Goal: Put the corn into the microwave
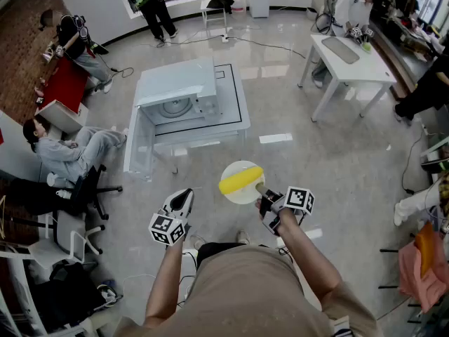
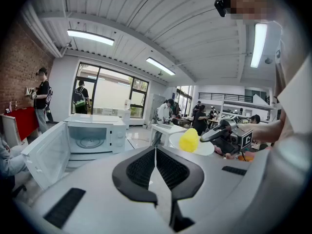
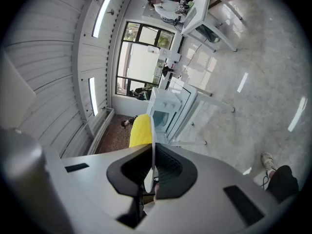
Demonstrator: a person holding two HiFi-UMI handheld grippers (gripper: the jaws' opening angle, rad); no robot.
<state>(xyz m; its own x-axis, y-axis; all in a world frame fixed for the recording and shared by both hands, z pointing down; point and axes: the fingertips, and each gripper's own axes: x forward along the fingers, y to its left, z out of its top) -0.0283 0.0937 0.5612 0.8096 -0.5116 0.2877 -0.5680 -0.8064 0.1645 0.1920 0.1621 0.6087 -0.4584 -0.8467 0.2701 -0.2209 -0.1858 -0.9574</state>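
A yellow corn cob (image 1: 240, 180) lies on a small white plate (image 1: 235, 194) held in the air in front of me. My right gripper (image 1: 262, 189) is shut on the plate's right rim. In the right gripper view the plate (image 3: 152, 130) shows edge-on between the jaws, with the corn (image 3: 141, 129) on its left. My left gripper (image 1: 184, 197) is shut and holds nothing, left of the plate. The white microwave (image 1: 184, 93) stands ahead on a low white table (image 1: 237, 114), its door (image 1: 139, 146) swung open to the left and the turntable (image 2: 91, 142) visible inside.
A white desk (image 1: 351, 56) with a keyboard stands at the back right. A seated person (image 1: 74, 153) and an office chair (image 1: 74, 223) are at the left, close to the open door. Other people stand along the far windows (image 1: 151, 5). Cables cross the glossy floor.
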